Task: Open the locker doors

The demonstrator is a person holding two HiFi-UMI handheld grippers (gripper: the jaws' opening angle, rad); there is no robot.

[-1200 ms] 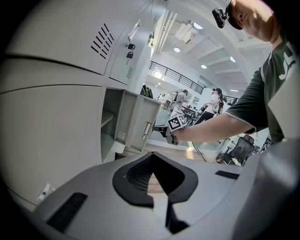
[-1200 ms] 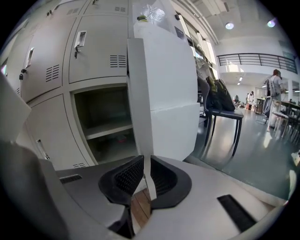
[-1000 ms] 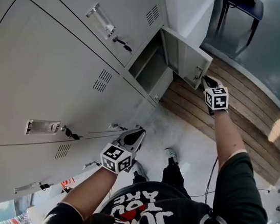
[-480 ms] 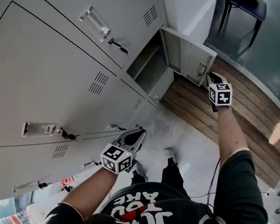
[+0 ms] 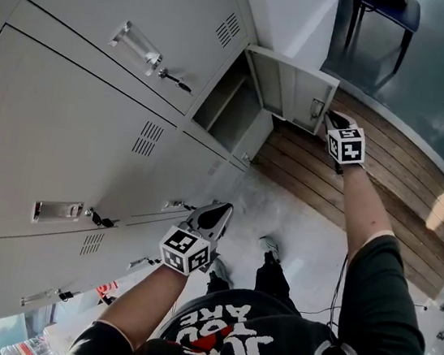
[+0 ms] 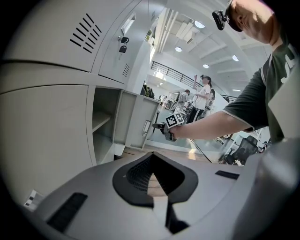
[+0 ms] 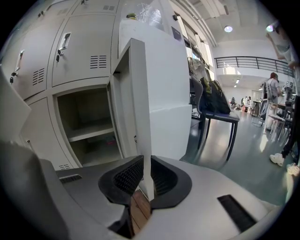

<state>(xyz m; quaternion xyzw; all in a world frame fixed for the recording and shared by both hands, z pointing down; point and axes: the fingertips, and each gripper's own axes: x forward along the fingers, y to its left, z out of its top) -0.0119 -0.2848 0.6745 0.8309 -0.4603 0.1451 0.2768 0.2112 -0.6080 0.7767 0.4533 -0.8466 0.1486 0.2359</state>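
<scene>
Head view looks steeply down the lockers (image 5: 75, 111); both gripper views share the open door (image 7: 140, 108), right apparently nearest.

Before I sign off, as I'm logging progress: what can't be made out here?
- Reddish spot inside the open locker: right gripper view, too small to identify.
- Locker door faces: right gripper view, seen edge-on.
- Keys: head view, too small for detail.

Dark chair (image 5: 389, 11) on grey floor (image 5: 431, 87), just beyond wooden planks (image 5: 394, 180)
</scene>
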